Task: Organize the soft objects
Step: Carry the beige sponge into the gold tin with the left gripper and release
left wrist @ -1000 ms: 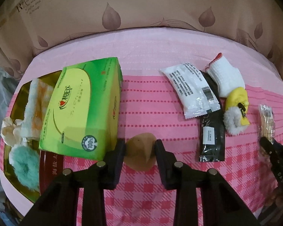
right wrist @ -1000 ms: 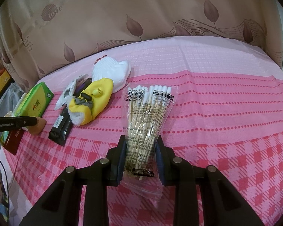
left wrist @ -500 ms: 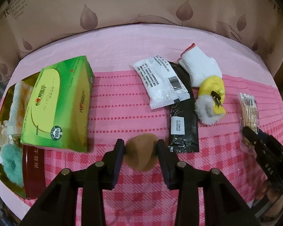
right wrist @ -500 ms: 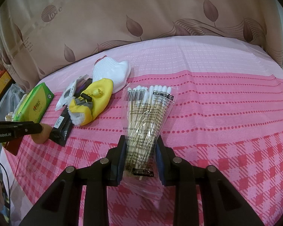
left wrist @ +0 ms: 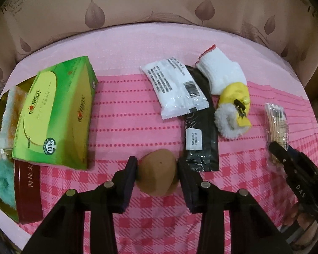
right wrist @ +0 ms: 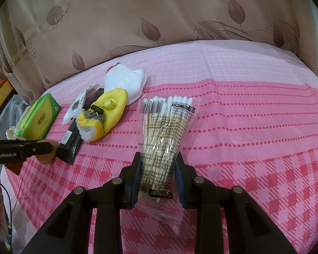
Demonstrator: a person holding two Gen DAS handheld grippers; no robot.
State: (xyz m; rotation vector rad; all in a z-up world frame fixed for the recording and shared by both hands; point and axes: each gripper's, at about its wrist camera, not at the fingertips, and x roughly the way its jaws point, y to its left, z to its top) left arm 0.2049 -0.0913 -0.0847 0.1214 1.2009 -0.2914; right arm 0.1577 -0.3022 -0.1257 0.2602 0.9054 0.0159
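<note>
- left gripper [left wrist: 156, 172] clamped on rounded tan soft sponge [left wrist: 156, 172], lower centre of frame, over pink checked cloth [left wrist: 127, 114]
- right gripper [right wrist: 158, 174] clamped on clear bag of cotton swabs [right wrist: 165, 131], centre of frame

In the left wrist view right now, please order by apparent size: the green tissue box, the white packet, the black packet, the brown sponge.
1. green tissue box, clearly largest.
2. white packet and black packet: similar, and they overlap, so no ranking.
3. brown sponge, smallest, although nearest the camera, in the left gripper.
</note>
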